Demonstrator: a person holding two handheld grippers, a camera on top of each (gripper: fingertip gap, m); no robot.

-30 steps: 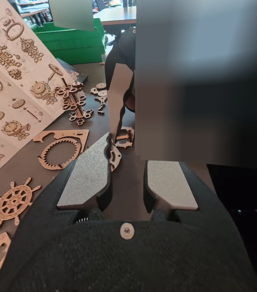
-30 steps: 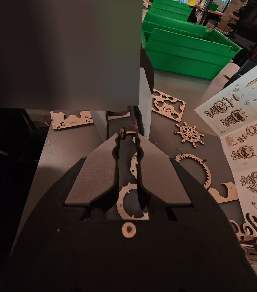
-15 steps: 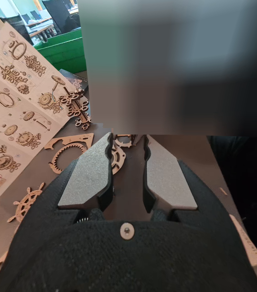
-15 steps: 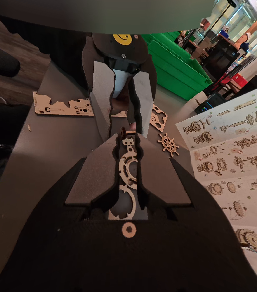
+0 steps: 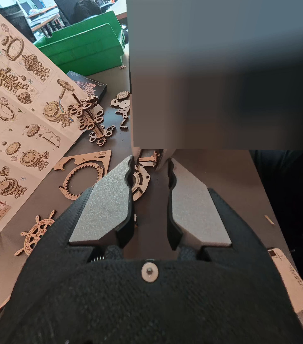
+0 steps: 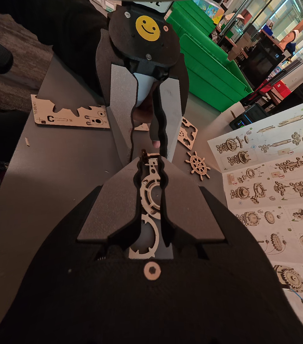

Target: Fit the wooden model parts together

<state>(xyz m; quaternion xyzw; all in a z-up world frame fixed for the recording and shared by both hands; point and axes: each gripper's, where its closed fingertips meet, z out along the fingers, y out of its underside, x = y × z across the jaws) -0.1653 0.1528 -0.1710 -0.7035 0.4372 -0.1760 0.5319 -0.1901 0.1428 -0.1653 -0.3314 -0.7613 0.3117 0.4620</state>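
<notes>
Wooden pin [image 6: 149,156], thin and likely brittle, sits pinched at the right gripper's [image 6: 149,160] fingertips above the ring part [image 6: 148,195] on the worktop [image 6: 63,167]; left gripper [image 5: 149,167] gapes empty. Grip its stem, not the tiny gear.

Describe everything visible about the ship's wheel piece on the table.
The ship's wheel is a flat, pale laser-cut wooden piece: a round rim with engraved rings, spokes running from a small hub, and knobbed handles sticking out all around. It lies flat on the grey table, loose, not joined to anything. It sits beside the instruction sheet, close to its edge. In the left wrist view the wheel is partly hidden behind the left gripper's body. Neither gripper touches it.
</notes>
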